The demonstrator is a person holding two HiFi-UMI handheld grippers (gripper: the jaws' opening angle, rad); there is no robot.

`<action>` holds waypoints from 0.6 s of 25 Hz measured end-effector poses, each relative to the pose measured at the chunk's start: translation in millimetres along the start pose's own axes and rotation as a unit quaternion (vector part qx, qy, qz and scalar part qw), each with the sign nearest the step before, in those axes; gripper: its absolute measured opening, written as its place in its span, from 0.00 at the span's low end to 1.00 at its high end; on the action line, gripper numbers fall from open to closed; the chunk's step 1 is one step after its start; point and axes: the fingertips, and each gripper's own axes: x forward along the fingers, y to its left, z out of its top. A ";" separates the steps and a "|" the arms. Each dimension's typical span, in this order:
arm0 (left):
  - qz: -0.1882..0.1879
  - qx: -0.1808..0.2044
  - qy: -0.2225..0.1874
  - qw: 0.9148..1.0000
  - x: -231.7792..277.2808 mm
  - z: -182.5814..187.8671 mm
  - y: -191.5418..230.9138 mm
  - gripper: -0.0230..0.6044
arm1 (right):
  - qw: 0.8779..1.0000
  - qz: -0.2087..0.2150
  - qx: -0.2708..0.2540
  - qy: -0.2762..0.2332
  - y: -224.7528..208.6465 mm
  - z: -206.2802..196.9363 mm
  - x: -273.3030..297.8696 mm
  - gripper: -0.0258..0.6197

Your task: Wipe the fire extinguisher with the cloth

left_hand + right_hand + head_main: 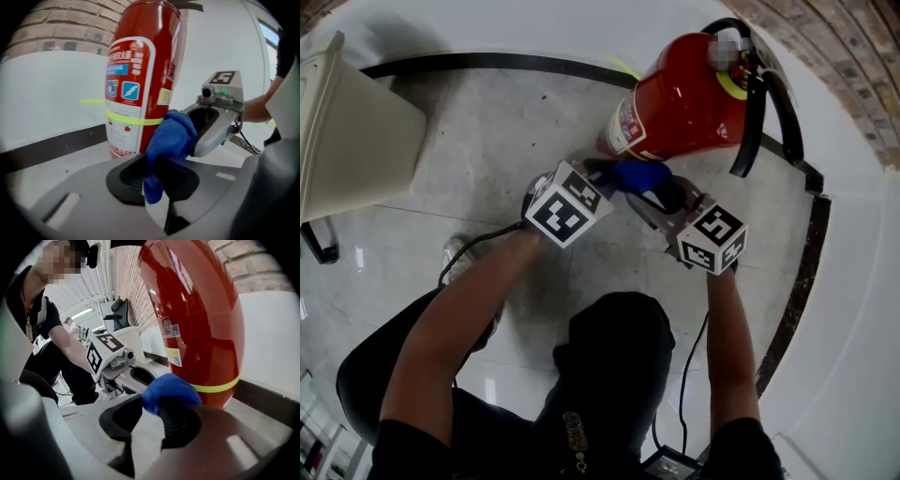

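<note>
A red fire extinguisher stands on the tiled floor against the white wall; its label faces the left gripper view, and its body fills the right gripper view. A blue cloth hangs bunched at its base between both grippers. My left gripper is shut on the cloth, pinching a fold that droops below the jaws. My right gripper is open: the cloth lies against the tip of one jaw only, with a gap to the other. In the head view both grippers meet at the cloth, the left and the right.
The extinguisher's black hose hangs down its right side. A dark skirting strip runs along the wall's foot. A beige cabinet stands at the far left. A cable trails on the floor by the person's legs.
</note>
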 end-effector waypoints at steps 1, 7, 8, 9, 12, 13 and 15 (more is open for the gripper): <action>0.011 -0.016 -0.001 1.000 -1.8 -1.4 9.0 0.13 | 1.000 -0.005 -0.004 0.002 0.5 -0.2 -2.6 0.20; 0.050 -0.083 -0.024 0.995 -14.1 -3.4 55.5 0.12 | 1.000 -0.028 0.009 0.008 3.6 -10.4 -17.1 0.20; 0.055 -0.086 -0.027 0.994 -14.4 -1.1 61.1 0.12 | 0.999 -0.032 0.013 0.010 3.8 -12.8 -18.6 0.20; 0.061 -0.087 -0.029 0.994 -14.4 1.1 66.8 0.12 | 0.999 -0.036 0.016 0.011 3.9 -14.6 -20.1 0.20; 0.076 -0.092 -0.033 0.992 -13.5 5.8 85.8 0.12 | 0.998 -0.050 0.028 0.013 4.6 -17.7 -25.8 0.20; 0.081 -0.094 -0.034 0.992 -12.8 7.0 92.1 0.12 | 0.998 -0.055 0.031 0.014 5.0 -18.5 -28.4 0.20; 0.087 -0.096 -0.036 0.991 -9.5 9.5 102.5 0.12 | 0.997 -0.065 0.036 0.020 4.7 -18.9 -33.9 0.20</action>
